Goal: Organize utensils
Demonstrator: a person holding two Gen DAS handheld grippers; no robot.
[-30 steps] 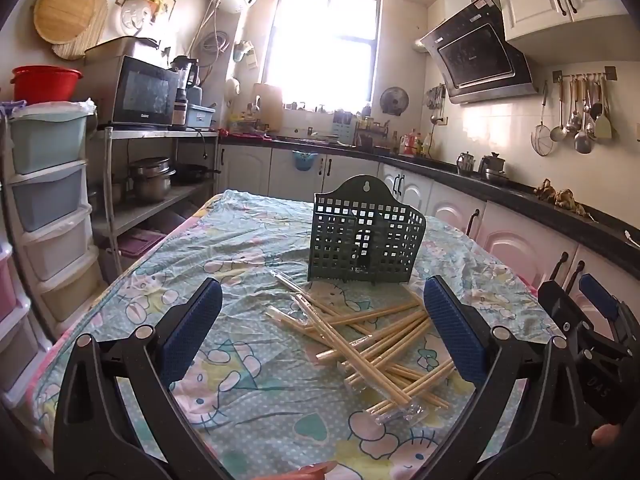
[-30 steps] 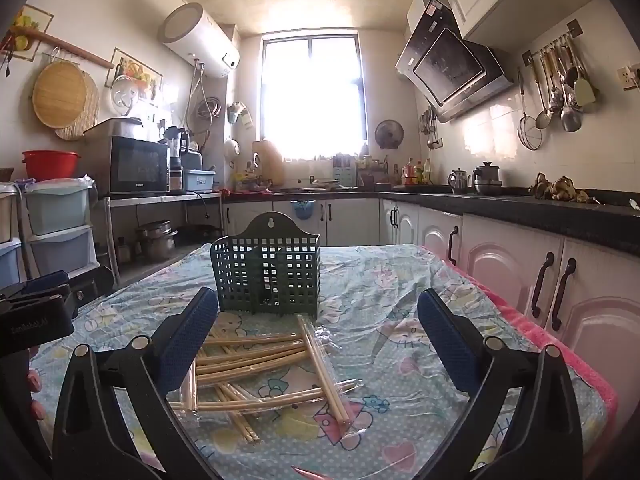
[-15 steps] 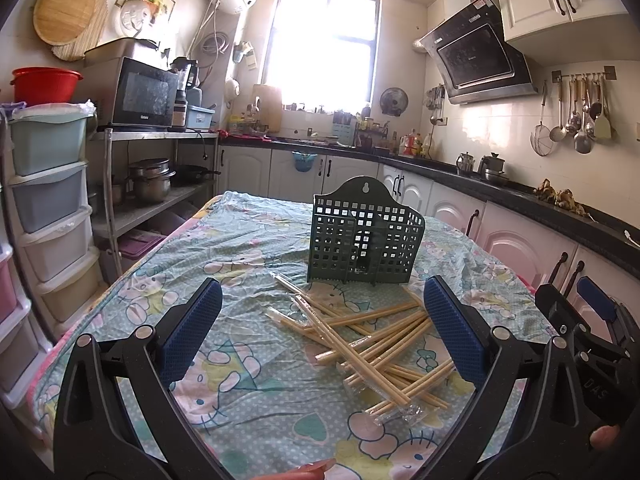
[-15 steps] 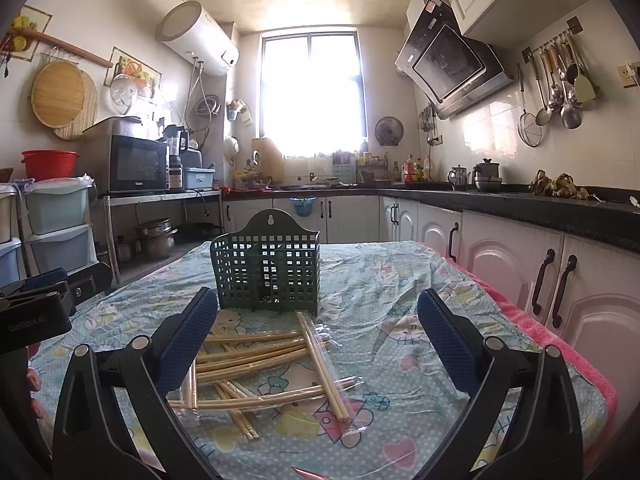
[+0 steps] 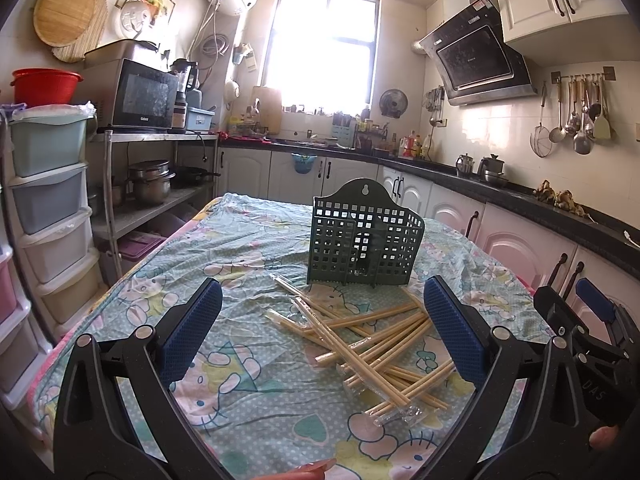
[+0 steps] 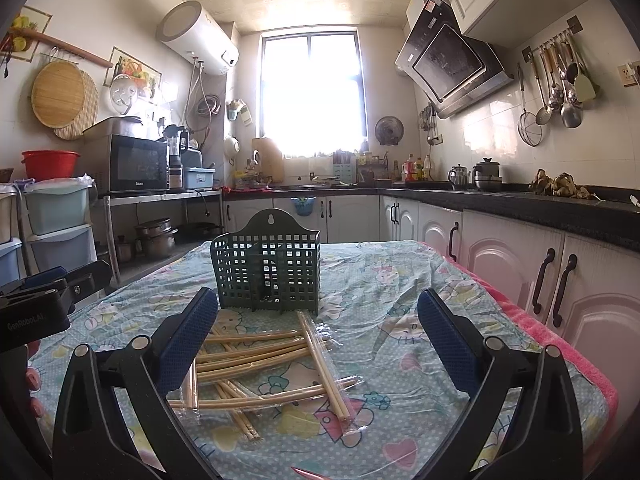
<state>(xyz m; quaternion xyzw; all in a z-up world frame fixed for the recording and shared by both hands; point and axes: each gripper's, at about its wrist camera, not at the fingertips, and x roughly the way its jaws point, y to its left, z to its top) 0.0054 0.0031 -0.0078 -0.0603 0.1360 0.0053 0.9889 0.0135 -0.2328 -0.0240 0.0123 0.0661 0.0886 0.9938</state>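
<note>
Nothing moved, seemingly: wrapped chopsticks (image 6: 276, 364) lie crisscrossed before basket (image 6: 267, 270).

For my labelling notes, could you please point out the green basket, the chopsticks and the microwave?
green basket (image 6: 267, 276), right wrist view, front grid wall.
chopsticks (image 5: 372, 354), left wrist view, middle of pile.
microwave (image 5: 144, 96), left wrist view, door glass.

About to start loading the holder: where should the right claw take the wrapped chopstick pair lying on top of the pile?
Grip the wrapped pair near mid-length, from above, fingers straddling its width. It lies flat across the other chopsticks, pointing towards the holder, so probably only its long sides are free.
</note>
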